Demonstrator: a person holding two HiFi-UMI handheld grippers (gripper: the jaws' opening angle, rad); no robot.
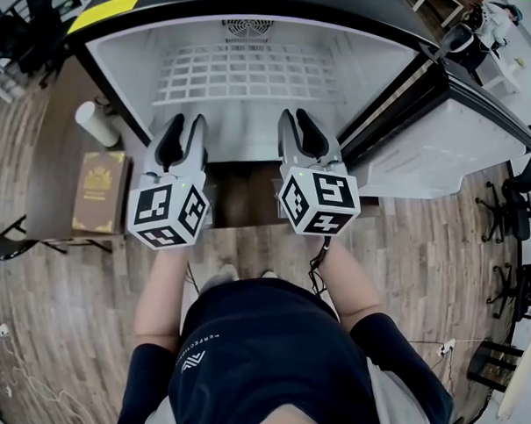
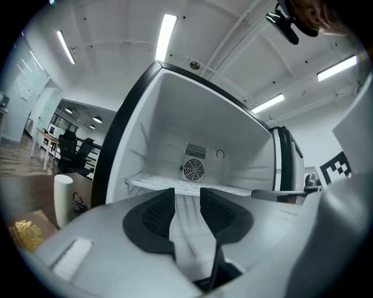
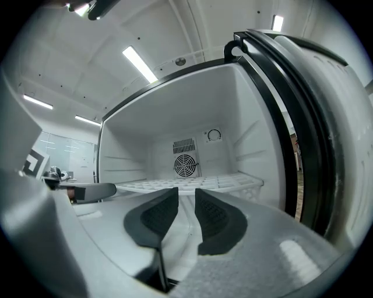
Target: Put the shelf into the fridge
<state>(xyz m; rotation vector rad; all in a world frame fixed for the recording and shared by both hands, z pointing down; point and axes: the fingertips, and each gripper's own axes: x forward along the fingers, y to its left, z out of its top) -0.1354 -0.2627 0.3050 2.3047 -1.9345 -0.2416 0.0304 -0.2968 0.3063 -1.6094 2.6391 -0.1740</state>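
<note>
- Head view looked steeply down into an open white fridge [image 1: 377, 75]. Its door [image 1: 444, 149] was swung out to the right.
- A flat white grid shelf of thin bars [image 1: 245, 74] lay level inside the fridge. It spanned from side wall to side wall below a round fan grille [image 2: 193, 169] and appeared to be seated on the wall ledges.
- The left claw [image 1: 187, 124] and the right claw [image 1: 295, 120] were held side by side just in front of the fridge opening, pointing level into it.
- Left gripper view and right gripper view showed both claws spread. Their dark ribbed pads stood apart with nothing between them. The shelf lay beyond the tips, untouched.
- The shelf would probably be light and fairly stiff. Its thin bars might flex or crack under a hard squeeze, and the smooth finish could slip.
- The front edge bar looked like the best place to hold it, with one claw toward each side. Keeping it level should help it ride the ledges.
- A dark table [image 1: 52, 162] to the left of the fridge carried a brown book [image 1: 99, 191] and a white cylinder [image 1: 95, 122].
</note>
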